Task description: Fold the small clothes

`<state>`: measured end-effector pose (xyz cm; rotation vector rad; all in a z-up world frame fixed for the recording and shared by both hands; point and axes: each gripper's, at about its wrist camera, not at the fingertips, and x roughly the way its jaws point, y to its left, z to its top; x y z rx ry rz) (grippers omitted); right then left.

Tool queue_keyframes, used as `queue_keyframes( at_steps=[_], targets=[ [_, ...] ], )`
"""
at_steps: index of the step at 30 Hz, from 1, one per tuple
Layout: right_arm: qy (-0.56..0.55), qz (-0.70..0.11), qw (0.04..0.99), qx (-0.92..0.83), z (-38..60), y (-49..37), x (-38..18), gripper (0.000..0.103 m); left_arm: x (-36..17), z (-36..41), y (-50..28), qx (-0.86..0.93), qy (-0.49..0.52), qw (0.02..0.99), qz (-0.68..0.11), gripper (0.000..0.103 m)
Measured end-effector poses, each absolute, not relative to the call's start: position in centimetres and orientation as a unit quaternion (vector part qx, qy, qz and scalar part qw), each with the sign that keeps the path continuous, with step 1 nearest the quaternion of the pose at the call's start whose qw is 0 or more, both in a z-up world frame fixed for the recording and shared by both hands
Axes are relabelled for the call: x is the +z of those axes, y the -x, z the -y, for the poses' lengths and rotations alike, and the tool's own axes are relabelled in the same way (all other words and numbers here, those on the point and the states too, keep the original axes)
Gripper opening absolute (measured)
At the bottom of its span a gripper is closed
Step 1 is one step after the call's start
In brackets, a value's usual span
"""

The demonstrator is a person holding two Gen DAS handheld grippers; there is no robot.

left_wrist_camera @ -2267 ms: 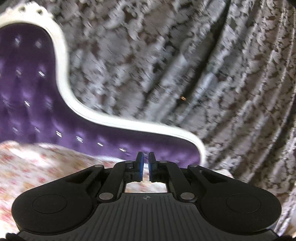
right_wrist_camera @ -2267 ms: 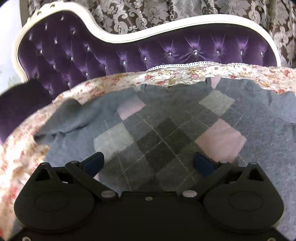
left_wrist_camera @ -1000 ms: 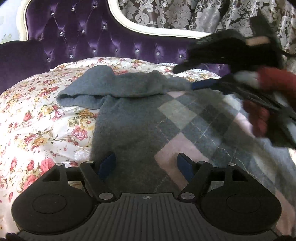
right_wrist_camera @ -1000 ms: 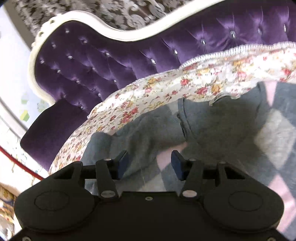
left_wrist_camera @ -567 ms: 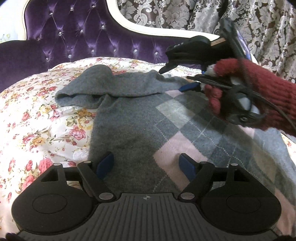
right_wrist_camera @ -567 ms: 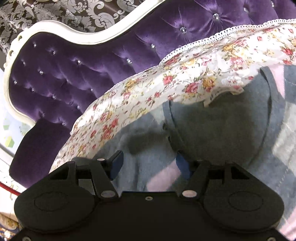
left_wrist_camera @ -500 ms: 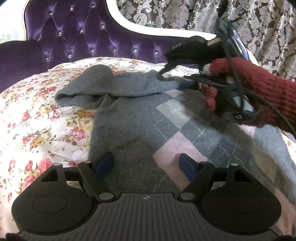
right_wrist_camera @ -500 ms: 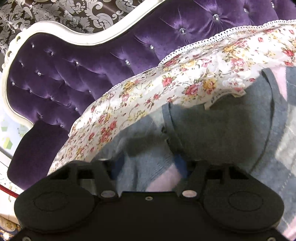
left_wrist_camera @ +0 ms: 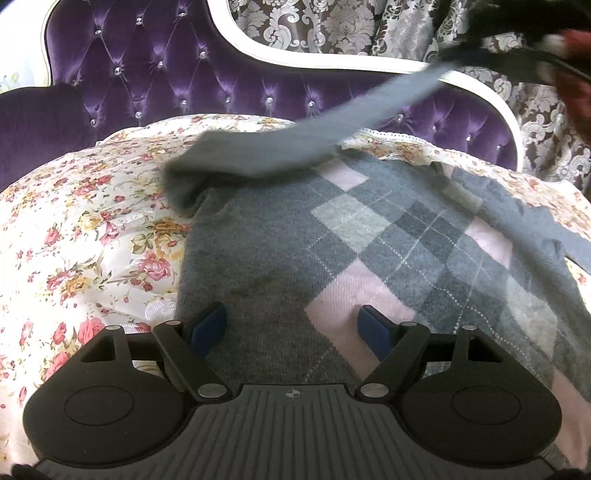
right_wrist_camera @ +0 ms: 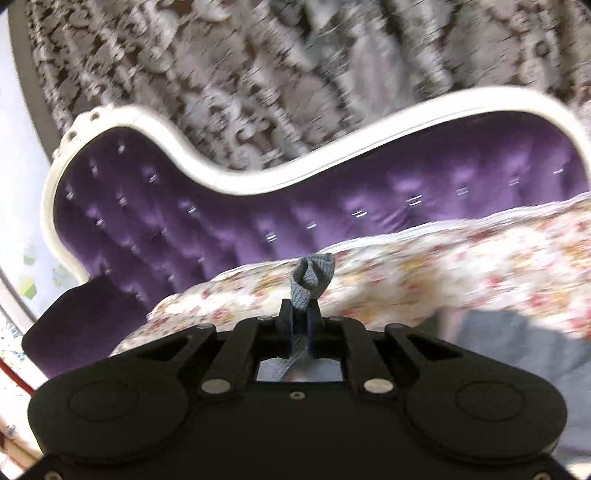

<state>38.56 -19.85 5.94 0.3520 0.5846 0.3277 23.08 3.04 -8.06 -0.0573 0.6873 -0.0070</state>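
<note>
A grey argyle sweater (left_wrist_camera: 369,236) with pink and light grey diamonds lies spread on a floral bedspread (left_wrist_camera: 81,229). My left gripper (left_wrist_camera: 293,326) is open and empty, low over the sweater's lower hem. My right gripper (right_wrist_camera: 300,317) is shut on the cuff of the grey sleeve (right_wrist_camera: 312,277). In the left wrist view that sleeve (left_wrist_camera: 332,122) is stretched up and to the right, off the bed, toward the blurred right gripper at the top right corner.
A purple tufted headboard (left_wrist_camera: 147,74) with a white frame stands behind the bed. Patterned grey curtains (left_wrist_camera: 332,29) hang behind it. A dark purple cushion (left_wrist_camera: 37,125) sits at the far left.
My right gripper has shut on the sleeve cuff and lifted it up and to the right, pulling the sleeve taut. My left gripper has stayed open over the hem.
</note>
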Motion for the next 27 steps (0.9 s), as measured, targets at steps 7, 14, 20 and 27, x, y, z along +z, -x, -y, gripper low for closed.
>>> queue_keyframes(
  at_steps=[7,14,20,27],
  targets=[
    [-0.127,-0.316,0.937,0.077,24.6,-38.0,3.7,0.014,-8.1,-2.8,-23.1,-0.002,0.023,0.941,-0.338,0.079],
    [-0.115,-0.374,0.920,0.039,26.0,-38.4,-0.3,0.018,-8.1,-2.6,-23.2,0.000,0.019,0.940,-0.340,0.081],
    [-0.086,-0.415,0.906,0.009,27.2,-37.4,-3.4,0.021,-8.1,-2.7,-23.2,0.000,0.018,0.940,-0.340,0.082],
    [-0.076,-0.407,0.910,-0.033,28.7,-35.9,-4.1,0.055,-8.2,-2.7,-23.3,-0.002,0.018,0.940,-0.342,0.088]
  ],
)
